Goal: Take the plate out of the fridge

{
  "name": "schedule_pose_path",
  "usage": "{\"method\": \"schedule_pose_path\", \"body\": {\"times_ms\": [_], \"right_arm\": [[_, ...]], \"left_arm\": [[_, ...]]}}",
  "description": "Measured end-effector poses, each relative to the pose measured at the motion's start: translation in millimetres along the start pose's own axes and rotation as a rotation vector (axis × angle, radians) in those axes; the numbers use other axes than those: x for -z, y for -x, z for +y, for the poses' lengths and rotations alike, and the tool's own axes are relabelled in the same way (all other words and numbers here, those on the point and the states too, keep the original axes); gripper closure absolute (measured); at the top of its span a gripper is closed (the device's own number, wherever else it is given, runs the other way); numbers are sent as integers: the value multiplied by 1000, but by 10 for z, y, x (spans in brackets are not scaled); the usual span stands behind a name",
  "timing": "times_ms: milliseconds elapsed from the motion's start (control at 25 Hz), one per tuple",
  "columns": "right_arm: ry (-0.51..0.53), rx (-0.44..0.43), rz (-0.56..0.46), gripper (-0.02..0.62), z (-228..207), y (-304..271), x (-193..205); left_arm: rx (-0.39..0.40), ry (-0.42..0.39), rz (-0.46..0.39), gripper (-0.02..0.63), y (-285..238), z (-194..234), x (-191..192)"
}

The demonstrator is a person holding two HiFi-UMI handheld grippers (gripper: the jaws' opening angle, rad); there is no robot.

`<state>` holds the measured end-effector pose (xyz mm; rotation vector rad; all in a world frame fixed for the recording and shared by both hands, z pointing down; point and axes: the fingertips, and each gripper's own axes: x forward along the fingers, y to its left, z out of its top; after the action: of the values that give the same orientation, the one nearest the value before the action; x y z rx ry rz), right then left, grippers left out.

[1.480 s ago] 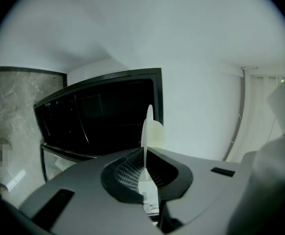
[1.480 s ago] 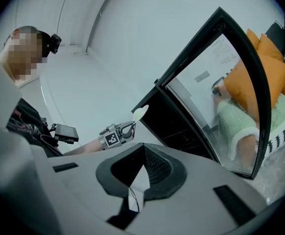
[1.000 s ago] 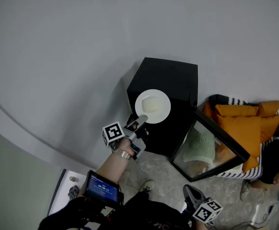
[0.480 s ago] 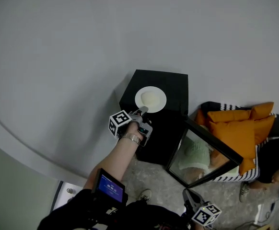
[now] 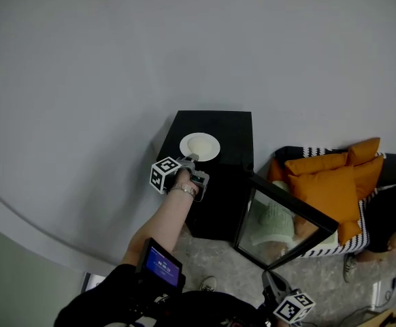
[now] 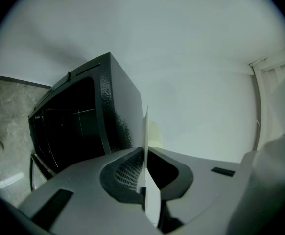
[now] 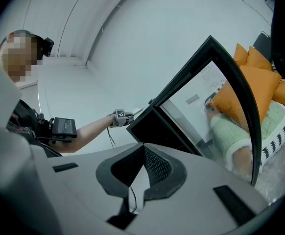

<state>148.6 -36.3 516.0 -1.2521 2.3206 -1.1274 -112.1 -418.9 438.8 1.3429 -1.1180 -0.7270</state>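
One black fridge (image 5: 215,169) stands with its one door (image 5: 286,216) swung open. The left arm (image 5: 160,227) reaches out straight; its left gripper (image 5: 191,158) pinches the rim of the one white plate (image 5: 199,146) over the fridge's top. The right gripper (image 5: 269,281) hangs low beside the door, jaws together, empty.

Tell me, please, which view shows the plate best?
The head view: the plate shows its round face over the fridge, rim in the left gripper. The left gripper view shows it edge-on; the right gripper view, a distant sliver.
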Motion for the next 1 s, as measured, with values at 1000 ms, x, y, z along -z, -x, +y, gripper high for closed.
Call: {"method": "schedule_pose_path", "body": {"times_ms": [1000], "right_arm": [[-68, 2, -77, 597, -69, -8, -58]], "left_arm": [[-60, -87, 121, 414, -293, -130, 49]]}}
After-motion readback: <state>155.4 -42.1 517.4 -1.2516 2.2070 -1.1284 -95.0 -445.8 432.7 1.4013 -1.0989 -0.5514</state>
